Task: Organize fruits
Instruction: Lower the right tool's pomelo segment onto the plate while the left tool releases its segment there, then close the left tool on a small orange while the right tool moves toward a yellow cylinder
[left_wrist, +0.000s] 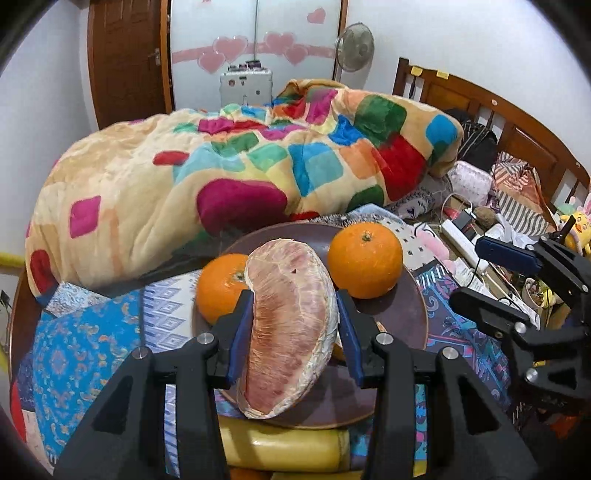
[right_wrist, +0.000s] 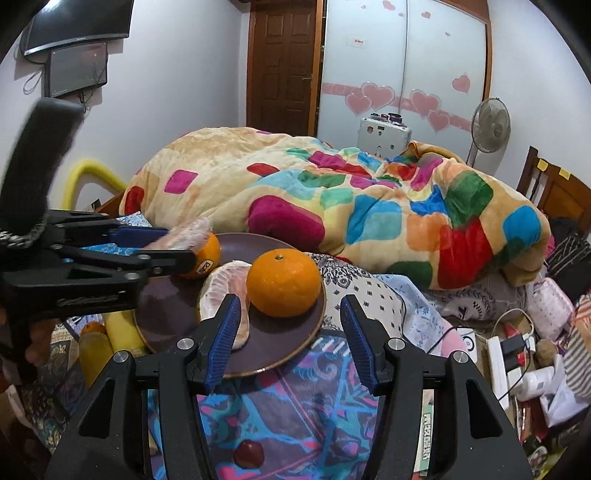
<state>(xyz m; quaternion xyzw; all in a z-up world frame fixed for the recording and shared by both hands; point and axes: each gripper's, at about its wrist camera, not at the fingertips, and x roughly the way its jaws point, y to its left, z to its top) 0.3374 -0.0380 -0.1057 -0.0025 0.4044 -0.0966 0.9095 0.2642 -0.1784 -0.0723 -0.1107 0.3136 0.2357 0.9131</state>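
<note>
Right now, through my left wrist camera, my left gripper (left_wrist: 291, 325) is clamped on a peeled pomelo wedge (left_wrist: 286, 328) — the blue pads press its two flanks, jaws only partly apart. The wedge stands on edge, its long axis running away from me, hanging over the near part of a dark brown plate (left_wrist: 402, 314). Two oranges sit on that plate: one (left_wrist: 218, 288) just left of the wedge and partly hidden by it, one (left_wrist: 365, 260) behind and to its right. A sliver of something pale peeks out from behind the wedge's right edge; I cannot tell what it is. At far right my other tool (left_wrist: 517, 280) pokes in, well apart from the plate. Behind everything lies a bright patchwork quilt (left_wrist: 221, 166).

Next, through my right wrist camera, my right gripper (right_wrist: 288, 339) holds nothing — its jaws stand about halfway apart over the plate's (right_wrist: 295, 343) near rim. Straight ahead and near is an orange (right_wrist: 283, 282); a second pomelo wedge (right_wrist: 225, 295) lies flat, touching it on the left, its curved length running toward me. My left tool enters from the left with its wedge (right_wrist: 192, 230) held above the second orange (right_wrist: 207, 256). A small red fruit (right_wrist: 249, 453) lies off the plate, on the cloth beneath my jaws.

Counted: two oranges, two pomelo wedges, one plate, one red fruit. I judge the left hand nearer to setting its piece down.
</note>
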